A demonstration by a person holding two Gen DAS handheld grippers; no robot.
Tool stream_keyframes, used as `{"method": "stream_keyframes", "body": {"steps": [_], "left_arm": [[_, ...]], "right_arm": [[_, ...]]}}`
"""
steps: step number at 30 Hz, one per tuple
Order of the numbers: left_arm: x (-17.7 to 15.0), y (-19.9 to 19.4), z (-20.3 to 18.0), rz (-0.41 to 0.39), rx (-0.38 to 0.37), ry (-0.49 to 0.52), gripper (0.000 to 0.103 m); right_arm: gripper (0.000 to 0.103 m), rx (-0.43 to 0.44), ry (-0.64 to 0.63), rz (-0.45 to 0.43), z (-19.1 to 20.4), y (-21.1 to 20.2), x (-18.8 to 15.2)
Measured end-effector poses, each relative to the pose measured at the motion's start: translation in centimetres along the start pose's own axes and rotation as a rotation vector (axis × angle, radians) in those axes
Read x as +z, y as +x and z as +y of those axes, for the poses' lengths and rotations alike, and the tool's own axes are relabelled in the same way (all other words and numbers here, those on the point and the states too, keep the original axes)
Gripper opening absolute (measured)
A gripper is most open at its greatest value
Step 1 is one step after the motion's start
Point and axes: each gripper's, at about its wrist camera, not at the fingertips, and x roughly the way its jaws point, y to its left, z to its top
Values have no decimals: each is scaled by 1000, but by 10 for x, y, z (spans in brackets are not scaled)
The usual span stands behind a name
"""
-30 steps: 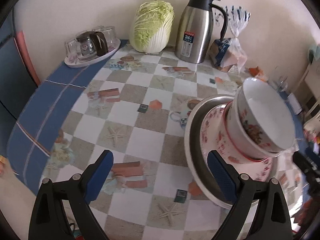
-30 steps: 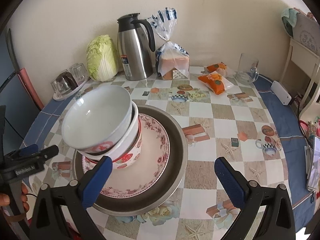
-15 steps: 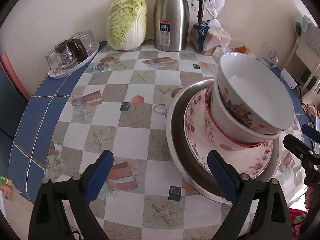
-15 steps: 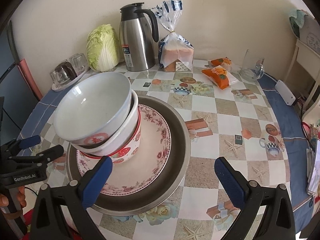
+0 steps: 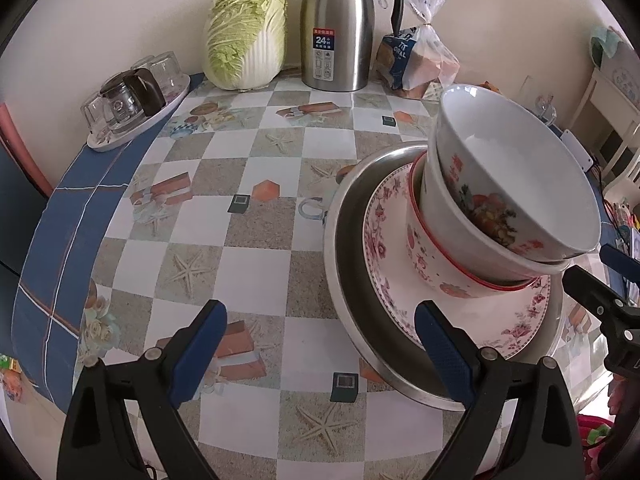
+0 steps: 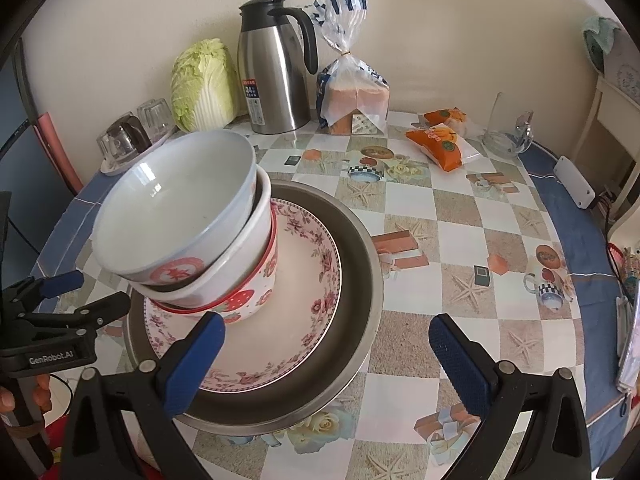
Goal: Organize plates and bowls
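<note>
Blue-padded left tongs and right tongs gape level, apparently flanking stacked bowls.

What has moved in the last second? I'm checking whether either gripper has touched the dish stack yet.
Only the grippers moved. The left gripper swung right and closer, so the stacked bowls loom larger in its view; the right gripper crept in slightly. Both stay open, holding nothing. The bowls still lean on the floral plate inside the metal basin; cabbage and thermos unchanged.
</note>
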Motion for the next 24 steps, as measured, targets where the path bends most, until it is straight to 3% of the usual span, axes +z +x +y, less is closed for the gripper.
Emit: {"method": "stream_keyframes", "body": {"steps": [24], "left_arm": [[0, 5, 0, 2, 17, -7, 95]], "right_arm": [[103, 12, -8, 22, 1, 10, -1]]}}
